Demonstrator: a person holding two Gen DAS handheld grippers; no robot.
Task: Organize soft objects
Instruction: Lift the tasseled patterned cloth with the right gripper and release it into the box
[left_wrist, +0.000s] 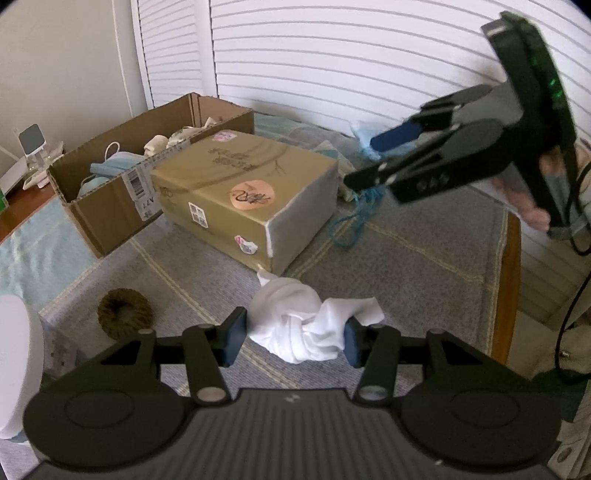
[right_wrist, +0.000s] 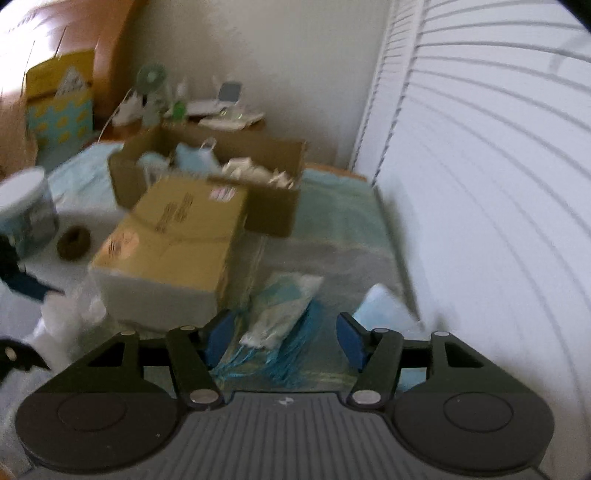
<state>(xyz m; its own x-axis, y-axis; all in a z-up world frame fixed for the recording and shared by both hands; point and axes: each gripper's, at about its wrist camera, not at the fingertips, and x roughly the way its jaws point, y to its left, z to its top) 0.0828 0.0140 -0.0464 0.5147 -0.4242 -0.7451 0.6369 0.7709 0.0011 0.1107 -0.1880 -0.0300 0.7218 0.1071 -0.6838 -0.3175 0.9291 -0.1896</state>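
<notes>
A crumpled white cloth (left_wrist: 301, 325) lies on the grey mat, between the blue pads of my left gripper (left_wrist: 293, 341), which is open around it. My right gripper (right_wrist: 284, 339) is open and hangs over a tangle of blue yarn (right_wrist: 295, 350) and a pale packet (right_wrist: 284, 310); it also shows in the left wrist view (left_wrist: 373, 162) above the yarn (left_wrist: 354, 221). An open cardboard box (left_wrist: 110, 206) at the back left holds several soft items. A light blue mask (right_wrist: 380, 310) lies by the shutter.
A closed tan box (left_wrist: 243, 192) sits beside the open box. A brown twine coil (left_wrist: 123, 314) and a white tub (right_wrist: 27, 210) stand at the left. White louvred shutters (right_wrist: 480, 184) line the right side. The table's wooden edge (left_wrist: 511, 288) is at the right.
</notes>
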